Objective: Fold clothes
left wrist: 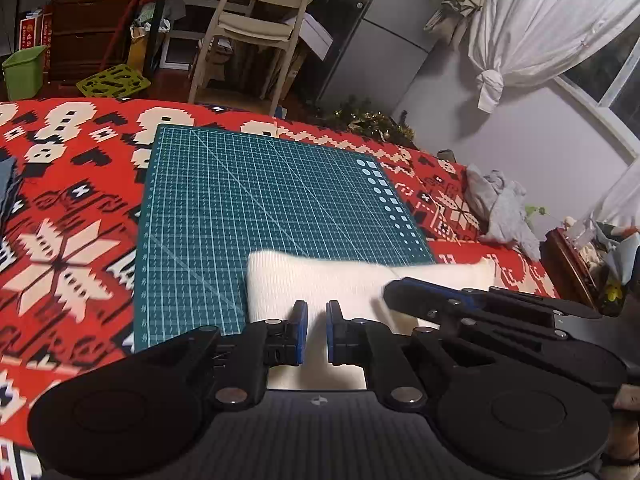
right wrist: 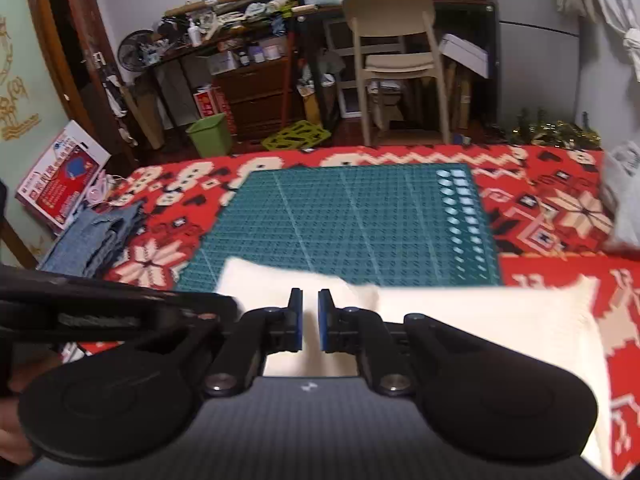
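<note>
Hovering both grippers side by side over the white garment (left wrist: 320, 280), which lies folded along the near edge of the green cutting mat (left wrist: 260, 200) and runs off its right side onto the red patterned cloth (left wrist: 72, 200) covering the bench; my left gripper (left wrist: 317, 330) has its jaws parted by a narrow gap with white fabric showing between them, nothing pinched that I can see. My right gripper (right wrist: 310, 318) reads the same, jaws slightly apart above the garment, and a folded denim piece (right wrist: 96, 236) sits at the far left of the cloth
</note>
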A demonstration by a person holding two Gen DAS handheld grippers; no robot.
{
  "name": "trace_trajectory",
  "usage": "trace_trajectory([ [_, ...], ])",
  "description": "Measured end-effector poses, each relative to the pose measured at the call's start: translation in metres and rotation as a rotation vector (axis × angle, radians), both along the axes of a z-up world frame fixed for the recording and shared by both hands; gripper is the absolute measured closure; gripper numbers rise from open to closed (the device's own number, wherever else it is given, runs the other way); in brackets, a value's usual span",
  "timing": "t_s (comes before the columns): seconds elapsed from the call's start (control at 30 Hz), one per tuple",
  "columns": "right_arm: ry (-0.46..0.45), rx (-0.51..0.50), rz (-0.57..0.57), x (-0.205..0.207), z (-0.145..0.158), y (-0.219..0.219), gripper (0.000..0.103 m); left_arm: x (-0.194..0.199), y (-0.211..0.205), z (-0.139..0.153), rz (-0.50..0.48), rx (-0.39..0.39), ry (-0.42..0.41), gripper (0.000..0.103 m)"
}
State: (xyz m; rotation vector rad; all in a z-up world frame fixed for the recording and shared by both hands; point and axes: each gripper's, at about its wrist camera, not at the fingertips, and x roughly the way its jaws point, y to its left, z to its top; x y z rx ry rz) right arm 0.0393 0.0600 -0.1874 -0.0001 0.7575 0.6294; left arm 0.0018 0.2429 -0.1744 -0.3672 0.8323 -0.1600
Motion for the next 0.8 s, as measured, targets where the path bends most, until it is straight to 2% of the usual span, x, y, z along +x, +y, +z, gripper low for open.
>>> trace_trajectory([
  [0.17,0.062,0.002,0.007,0.015,-0.014,0.014,0.095,0.012,0.003,-0.007,0.02,0.007,0.011,0.095],
  [0.27,0.024,-0.043,-0.017,0.016,-0.021,0.015,0.099,0.012,0.005,-0.011,0.029,0.016,0.016,0.095],
  [0.37,0.038,-0.026,-0.033,0.02,-0.023,0.011,0.1,0.011,0.008,-0.011,0.034,0.007,0.02,0.095],
  [0.53,0.024,-0.03,-0.068,0.017,-0.017,0.005,0.1,0.009,0.006,-0.007,0.04,0.014,0.031,0.095],
  [0.6,0.012,-0.03,-0.074,0.012,-0.011,0.002,0.095,0.008,0.004,-0.004,0.041,0.02,0.034,0.095],
  [0.8,0.047,0.021,-0.032,-0.01,0.004,-0.01,0.093,-0.013,-0.003,0.009,0.009,-0.033,0.017,0.095],
])
